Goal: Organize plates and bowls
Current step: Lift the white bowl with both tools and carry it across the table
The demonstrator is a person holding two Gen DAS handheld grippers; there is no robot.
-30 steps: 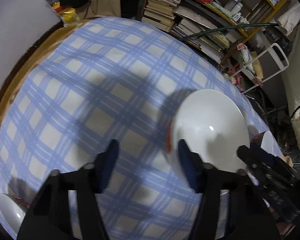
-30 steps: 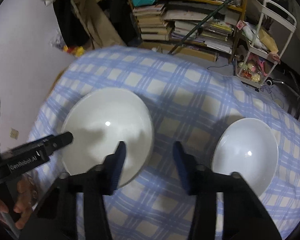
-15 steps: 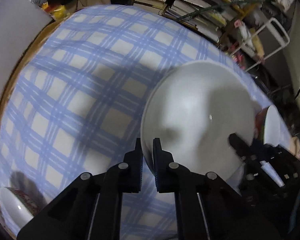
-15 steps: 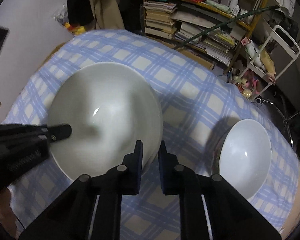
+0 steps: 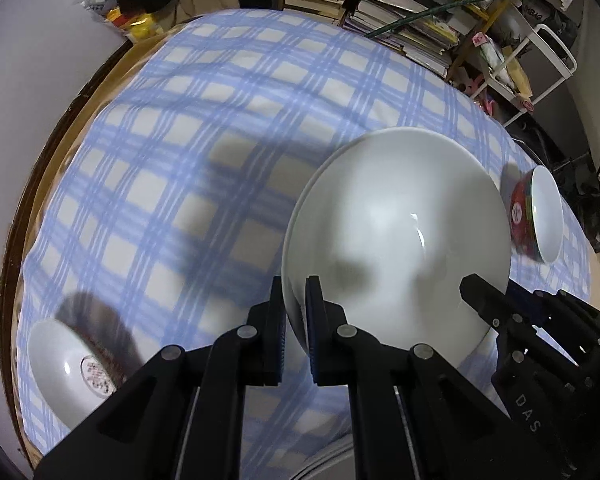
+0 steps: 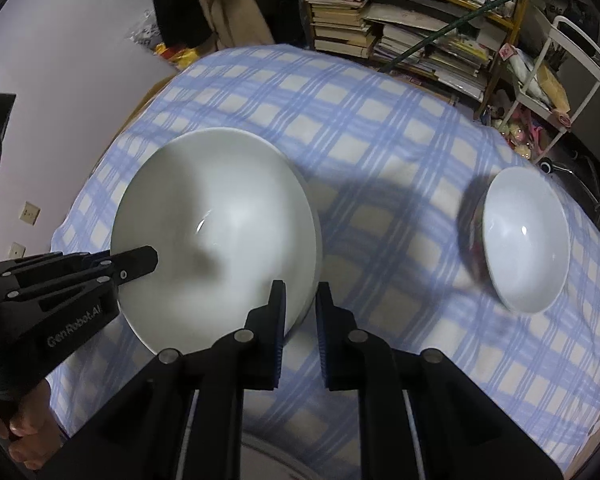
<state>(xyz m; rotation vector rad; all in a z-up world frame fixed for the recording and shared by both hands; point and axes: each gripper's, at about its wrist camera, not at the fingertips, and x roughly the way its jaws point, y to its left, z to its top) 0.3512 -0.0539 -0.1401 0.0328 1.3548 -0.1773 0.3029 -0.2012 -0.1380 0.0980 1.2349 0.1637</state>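
Observation:
A large white bowl [image 5: 396, 232] is held above the blue checked tablecloth [image 5: 204, 136] by both grippers. My left gripper [image 5: 296, 312] is shut on its left rim. My right gripper [image 6: 300, 312] is shut on its right rim; the bowl also shows in the right wrist view [image 6: 216, 232]. A red-sided bowl with a white inside [image 5: 538, 216] stands to the right, also seen in the right wrist view [image 6: 524, 236]. A small white dish with a red mark [image 5: 72, 368] lies at the near left.
A white rim [image 5: 324, 464] shows at the bottom edge under the grippers. Bookshelves [image 6: 400, 28] and a white trolley [image 6: 556, 76] stand behind the table. A wall [image 6: 60, 80] is on the left.
Both grippers closed on the white bowl's rim from opposite sides and lifted it off the cloth, tilting it slightly.

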